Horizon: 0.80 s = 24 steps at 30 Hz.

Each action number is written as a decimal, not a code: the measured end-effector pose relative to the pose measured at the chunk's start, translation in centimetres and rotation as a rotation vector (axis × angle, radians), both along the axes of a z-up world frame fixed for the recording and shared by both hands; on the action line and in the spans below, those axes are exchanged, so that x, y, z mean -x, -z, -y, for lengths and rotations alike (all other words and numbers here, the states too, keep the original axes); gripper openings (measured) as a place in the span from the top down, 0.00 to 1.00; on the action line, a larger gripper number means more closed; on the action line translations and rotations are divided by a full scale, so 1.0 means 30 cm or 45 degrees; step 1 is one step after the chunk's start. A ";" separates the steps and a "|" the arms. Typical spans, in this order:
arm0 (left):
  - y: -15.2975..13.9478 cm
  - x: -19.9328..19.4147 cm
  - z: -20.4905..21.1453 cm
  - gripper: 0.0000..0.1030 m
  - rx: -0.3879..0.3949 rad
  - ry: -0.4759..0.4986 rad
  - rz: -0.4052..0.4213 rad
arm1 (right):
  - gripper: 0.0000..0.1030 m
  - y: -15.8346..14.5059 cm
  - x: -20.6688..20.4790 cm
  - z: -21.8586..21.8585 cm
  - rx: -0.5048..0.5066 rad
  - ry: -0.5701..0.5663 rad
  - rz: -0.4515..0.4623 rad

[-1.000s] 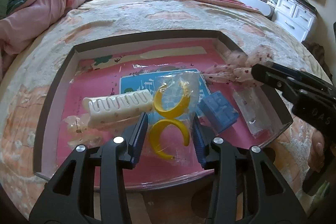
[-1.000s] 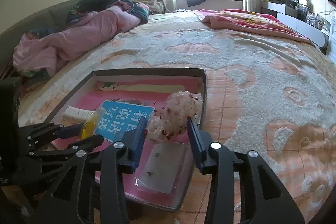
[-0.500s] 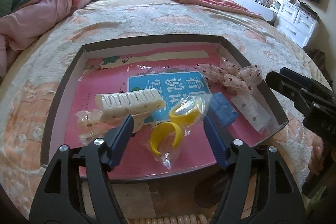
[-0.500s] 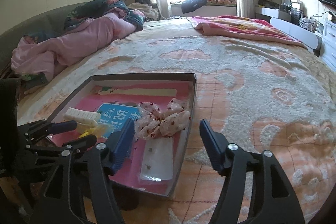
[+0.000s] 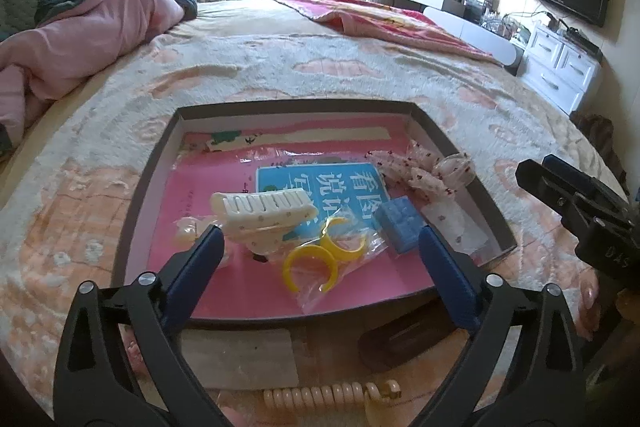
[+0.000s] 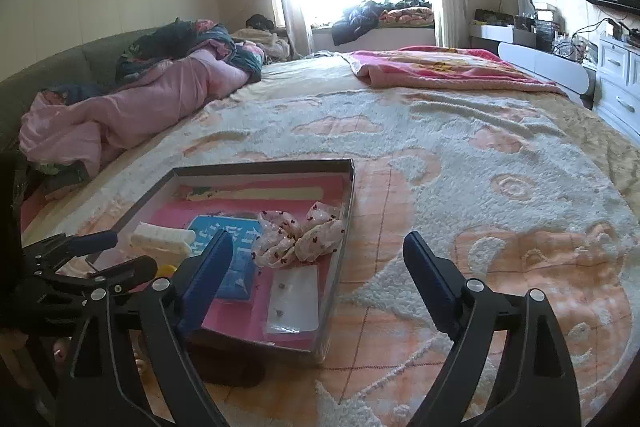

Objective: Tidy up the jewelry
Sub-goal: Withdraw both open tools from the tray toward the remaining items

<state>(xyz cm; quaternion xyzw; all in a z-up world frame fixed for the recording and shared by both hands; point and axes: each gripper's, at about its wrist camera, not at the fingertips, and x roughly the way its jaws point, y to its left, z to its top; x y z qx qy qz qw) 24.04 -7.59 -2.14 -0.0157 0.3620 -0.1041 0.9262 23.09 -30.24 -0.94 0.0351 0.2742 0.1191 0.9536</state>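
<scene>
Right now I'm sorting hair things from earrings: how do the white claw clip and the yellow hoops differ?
The white claw clip is long, toothed and lies bare; the yellow hoops are thin open rings, sealed in a clear bag. The clip is the bulkier of the two. Both lie inside the tray, side by side.

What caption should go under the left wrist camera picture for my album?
Left gripper, jaws opening and empty, above a box on a bed, holding yellow rings, a white hair claw and a blue case.

A wide bed point(image 6: 460, 155) with a peach and cream fleece blanket. A rumpled pink quilt point(image 6: 132, 107) lies along its left side; a red blanket point(image 6: 440, 67) at its far end.
</scene>
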 end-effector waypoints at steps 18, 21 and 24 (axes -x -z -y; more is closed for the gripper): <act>-0.061 0.104 -0.088 0.11 0.045 -0.049 0.062 | 0.18 -0.027 0.115 -0.013 -0.013 -0.012 0.031; -0.067 0.121 -0.106 0.11 0.048 -0.060 0.067 | 0.18 -0.030 0.139 -0.020 -0.011 -0.023 0.035; -0.069 0.136 -0.123 0.11 0.049 -0.071 0.070 | 0.18 -0.033 0.161 -0.028 -0.012 -0.035 0.039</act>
